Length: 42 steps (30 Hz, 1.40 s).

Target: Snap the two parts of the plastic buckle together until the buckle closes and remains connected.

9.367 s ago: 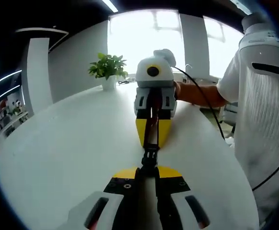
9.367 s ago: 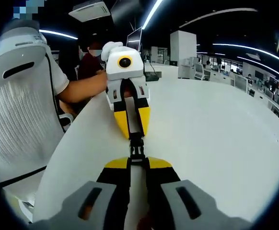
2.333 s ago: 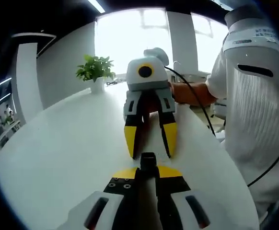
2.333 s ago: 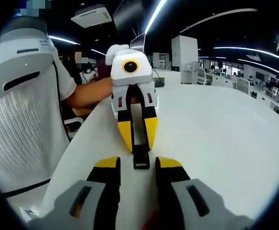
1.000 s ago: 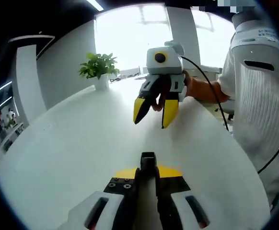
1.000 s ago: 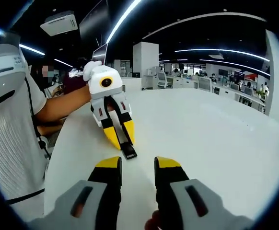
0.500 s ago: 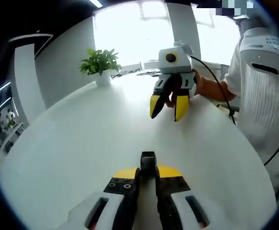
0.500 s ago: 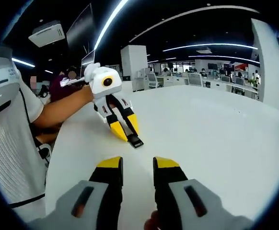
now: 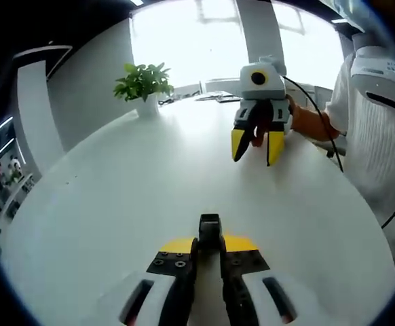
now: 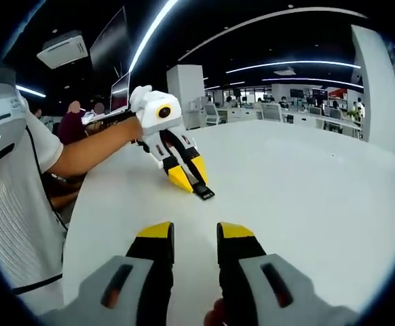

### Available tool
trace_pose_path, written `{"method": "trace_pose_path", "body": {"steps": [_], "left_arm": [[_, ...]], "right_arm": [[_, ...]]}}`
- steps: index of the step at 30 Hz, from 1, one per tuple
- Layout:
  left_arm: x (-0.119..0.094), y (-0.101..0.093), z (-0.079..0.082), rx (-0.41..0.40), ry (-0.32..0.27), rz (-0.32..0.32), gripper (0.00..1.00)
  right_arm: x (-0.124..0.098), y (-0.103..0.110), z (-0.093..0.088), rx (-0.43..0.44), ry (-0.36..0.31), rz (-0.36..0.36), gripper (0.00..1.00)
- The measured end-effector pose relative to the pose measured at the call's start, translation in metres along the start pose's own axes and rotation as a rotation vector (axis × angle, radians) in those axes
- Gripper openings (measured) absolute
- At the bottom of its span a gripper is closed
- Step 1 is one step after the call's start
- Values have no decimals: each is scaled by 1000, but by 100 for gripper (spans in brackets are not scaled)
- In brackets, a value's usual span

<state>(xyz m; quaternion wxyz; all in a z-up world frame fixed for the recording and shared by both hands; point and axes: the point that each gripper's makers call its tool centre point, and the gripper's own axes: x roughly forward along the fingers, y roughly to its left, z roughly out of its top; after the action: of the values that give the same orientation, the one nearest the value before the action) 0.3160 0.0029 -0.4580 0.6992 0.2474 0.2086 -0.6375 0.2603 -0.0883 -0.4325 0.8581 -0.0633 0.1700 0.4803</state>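
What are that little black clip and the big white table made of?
The buckle, pinched in the left gripper, looks like matte black moulded plastic: dull, with sharp edges. The table looks like a smooth white laminate or painted top, with a soft sheen from the lights; I can't tell which.

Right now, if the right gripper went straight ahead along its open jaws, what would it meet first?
Probably bare white table. The right gripper points at open tabletop; the left gripper, shut on the black buckle, lies slightly left of that line, though fisheye depth is uncertain.
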Motion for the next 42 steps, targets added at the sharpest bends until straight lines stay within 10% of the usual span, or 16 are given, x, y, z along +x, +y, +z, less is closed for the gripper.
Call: {"method": "trace_pose_path", "body": {"steps": [36, 42], "left_arm": [[9, 51, -1, -39, -2, 3, 12], [8, 52, -1, -36, 3, 0, 12]], "right_arm": [[-7, -9, -7, 39, -9, -17, 26], [-14, -34, -8, 61, -5, -165, 30]]}}
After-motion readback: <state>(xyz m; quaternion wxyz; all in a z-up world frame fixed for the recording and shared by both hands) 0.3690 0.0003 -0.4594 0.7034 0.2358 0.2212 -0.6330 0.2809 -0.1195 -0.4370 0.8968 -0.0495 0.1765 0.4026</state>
